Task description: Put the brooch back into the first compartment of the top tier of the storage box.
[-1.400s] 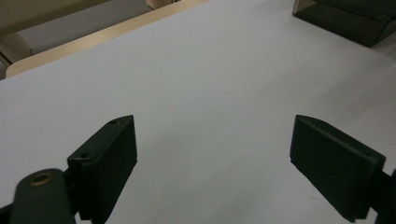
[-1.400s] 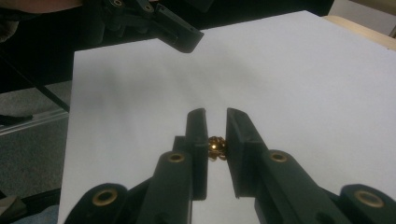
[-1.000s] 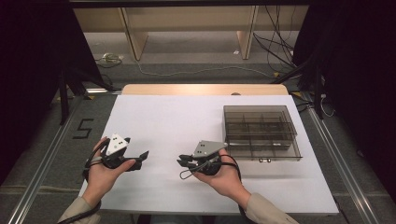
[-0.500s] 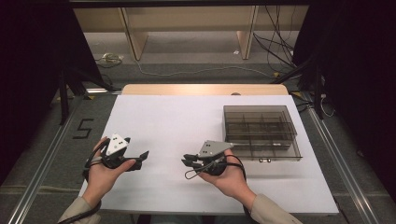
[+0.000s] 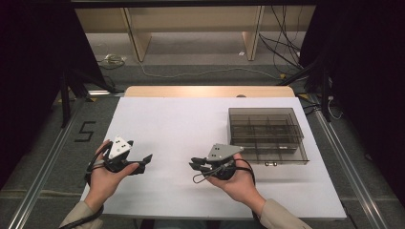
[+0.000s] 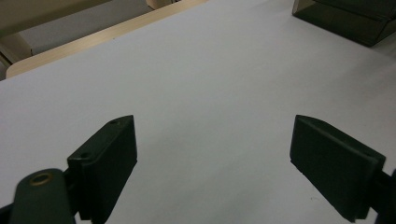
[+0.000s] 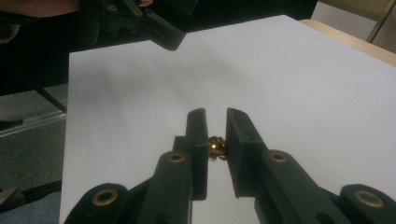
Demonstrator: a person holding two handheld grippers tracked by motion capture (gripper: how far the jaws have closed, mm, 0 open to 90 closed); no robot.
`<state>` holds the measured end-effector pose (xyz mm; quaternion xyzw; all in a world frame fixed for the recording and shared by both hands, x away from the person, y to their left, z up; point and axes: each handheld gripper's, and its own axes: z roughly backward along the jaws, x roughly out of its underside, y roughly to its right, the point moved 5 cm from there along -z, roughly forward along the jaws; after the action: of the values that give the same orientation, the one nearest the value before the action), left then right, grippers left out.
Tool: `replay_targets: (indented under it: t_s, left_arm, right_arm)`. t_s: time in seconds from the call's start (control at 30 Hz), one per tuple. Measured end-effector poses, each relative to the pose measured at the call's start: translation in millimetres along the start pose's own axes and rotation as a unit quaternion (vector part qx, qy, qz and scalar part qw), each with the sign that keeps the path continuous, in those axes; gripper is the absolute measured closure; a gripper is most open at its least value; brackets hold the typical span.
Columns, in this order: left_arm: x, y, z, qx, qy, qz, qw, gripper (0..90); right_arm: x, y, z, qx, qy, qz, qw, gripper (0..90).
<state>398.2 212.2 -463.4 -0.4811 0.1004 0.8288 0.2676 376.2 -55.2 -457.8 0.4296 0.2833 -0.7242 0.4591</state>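
Note:
My right gripper (image 5: 195, 165) hovers low over the white tabletop (image 5: 181, 119), left of a smoky clear compartment box (image 5: 265, 136), with its jaws pointing left. In the right gripper view its jaws (image 7: 215, 112) stand close together, shut on a small gold-coloured piece (image 7: 217, 145) deep between the pads. My left gripper (image 5: 146, 161) is held at the table's front left, pointing right. In the left gripper view its jaws (image 6: 214, 122) stand wide apart over bare white tabletop with nothing between them.
The compartment box's corner (image 6: 345, 18) appears at the top right of the left gripper view. The left gripper (image 7: 154, 28) sits ahead of the right one in the right gripper view. A wooden strip (image 5: 210, 90) borders the table's far edge, with cables (image 5: 282, 52) on the floor beyond.
The right hand has drifted slightly to the right, toward the box. The left hand has stayed still.

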Motion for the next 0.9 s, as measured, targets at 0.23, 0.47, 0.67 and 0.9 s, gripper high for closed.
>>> replay_targets:
  t_s: [0.23,0.47,0.67,0.9]
  left_arm:
    - [0.0,0.0,0.0,0.0,0.0,0.0,1.0,14.7]
    - [0.1,0.0,-0.1,0.0,0.0,0.0,1.0,14.7]
    - [0.0,0.1,-0.2,0.0,-0.001,0.0,1.0,14.7]
    - [0.3,0.1,-0.4,0.0,-0.001,0.001,1.0,14.7]
  right_arm:
    - [-0.3,1.7,5.8,0.006,0.004,-0.001,1.0,80.4]
    - [0.7,3.1,12.2,0.01,0.006,-0.002,0.9999,80.4]
    - [2.2,3.9,16.0,0.013,0.008,-0.004,0.9999,80.5]
    - [4.5,5.8,21.2,0.017,0.007,-0.005,0.9998,80.5]
